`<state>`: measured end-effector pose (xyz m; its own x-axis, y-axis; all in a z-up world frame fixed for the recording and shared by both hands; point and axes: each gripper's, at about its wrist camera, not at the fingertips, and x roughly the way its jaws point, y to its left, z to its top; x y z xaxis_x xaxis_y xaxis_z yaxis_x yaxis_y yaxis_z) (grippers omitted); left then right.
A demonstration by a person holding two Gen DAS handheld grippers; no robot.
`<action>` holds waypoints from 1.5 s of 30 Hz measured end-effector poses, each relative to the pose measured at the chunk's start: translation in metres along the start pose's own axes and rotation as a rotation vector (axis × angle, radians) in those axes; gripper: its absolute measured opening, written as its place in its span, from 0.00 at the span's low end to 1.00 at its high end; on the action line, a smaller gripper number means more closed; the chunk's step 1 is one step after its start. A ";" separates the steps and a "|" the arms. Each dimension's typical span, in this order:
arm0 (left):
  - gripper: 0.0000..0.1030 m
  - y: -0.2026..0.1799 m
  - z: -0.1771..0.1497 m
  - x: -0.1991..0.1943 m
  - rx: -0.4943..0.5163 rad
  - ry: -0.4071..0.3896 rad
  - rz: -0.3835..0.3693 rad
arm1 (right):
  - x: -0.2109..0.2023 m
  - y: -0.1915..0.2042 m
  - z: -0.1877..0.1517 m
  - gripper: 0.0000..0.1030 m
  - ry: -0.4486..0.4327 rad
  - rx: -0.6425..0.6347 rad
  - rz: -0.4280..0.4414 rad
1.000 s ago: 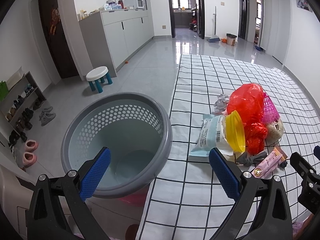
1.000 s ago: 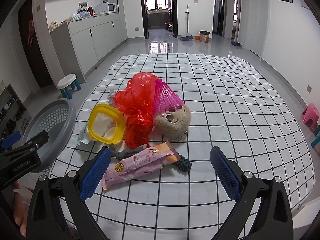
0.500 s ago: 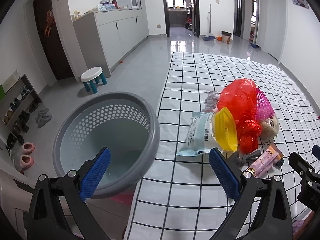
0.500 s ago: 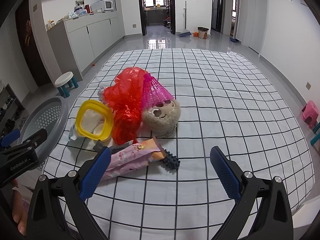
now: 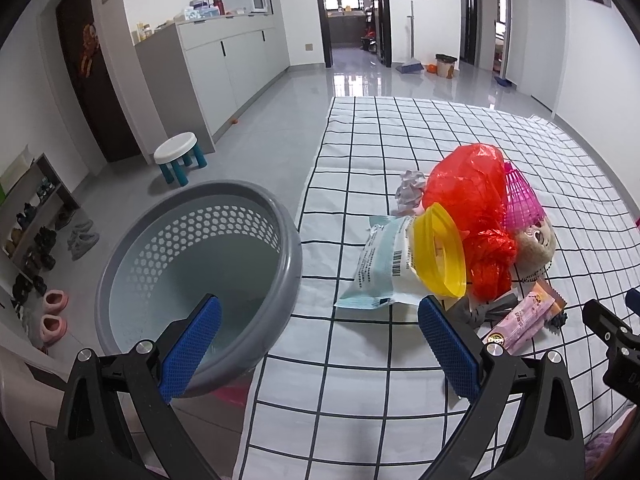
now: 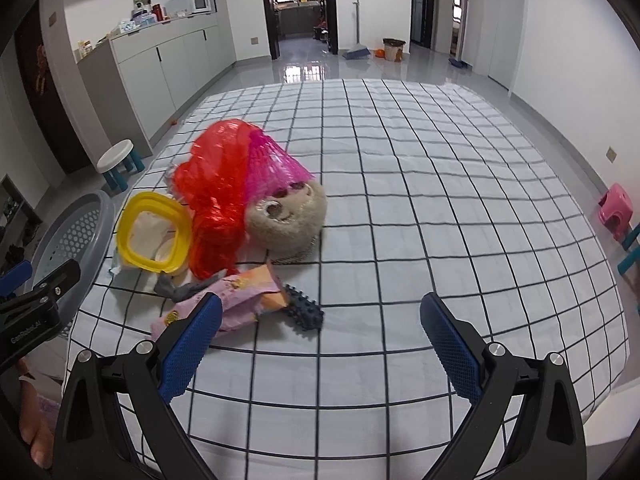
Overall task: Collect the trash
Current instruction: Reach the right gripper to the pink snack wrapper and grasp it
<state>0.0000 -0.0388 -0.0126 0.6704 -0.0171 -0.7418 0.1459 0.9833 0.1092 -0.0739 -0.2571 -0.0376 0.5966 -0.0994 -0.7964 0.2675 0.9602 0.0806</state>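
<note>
The left gripper [image 5: 318, 330] was held above the near left edge of a bed covered with a white sheet [image 6: 420, 208] marked with a black grid. Its jaws were spread wide apart and nothing was held between them. The right gripper [image 6: 318, 332] was held over the near part of the sheet, its jaws likewise wide apart and empty.

A grey perforated basket [image 5: 256, 208] was seen just beside the bed's left edge, with its rim touching or overlapping the sheet's edge; the left blue finger pad [image 5: 190, 346] was seen in front of the basket's opening.

The trash was gathered in one pile on the left half of the sheet. A crumpled red plastic bag [image 6: 216, 196] was found at the middle of the pile, with a pink net [image 6: 276, 164] against its right side. A yellow-rimmed container [image 6: 154, 232] was tilted against the bag's left side, resting on a white and teal pouch with a barcode [image 5: 384, 264]. A crumpled silvery wrapper [image 5: 410, 190] lay on the far side of the pile. A pink snack wrapper [image 6: 236, 300] lay nearest, beside a dark spiky object [image 6: 304, 312] and a grey scrap [image 6: 176, 288]. A beige plush toy [image 6: 288, 216] was seen to the right of the bag, partly under the net.

On the floor, a white stool with teal legs [image 5: 178, 156] was noted to the far left, and a pink stool [image 6: 616, 208] to the right.
</note>
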 end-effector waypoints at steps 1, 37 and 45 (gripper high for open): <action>0.94 -0.002 0.000 0.001 0.004 0.002 0.001 | 0.001 -0.001 0.000 0.92 0.005 0.002 0.000; 0.94 0.025 -0.002 -0.004 -0.041 -0.003 0.032 | 0.038 0.062 -0.023 0.92 0.112 -0.052 -0.110; 0.94 0.023 -0.003 -0.008 -0.033 -0.008 0.021 | 0.030 0.046 -0.023 0.92 0.111 0.026 -0.074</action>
<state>-0.0041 -0.0154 -0.0063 0.6789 0.0026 -0.7342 0.1073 0.9889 0.1028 -0.0610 -0.2099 -0.0712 0.4880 -0.1387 -0.8618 0.3276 0.9442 0.0336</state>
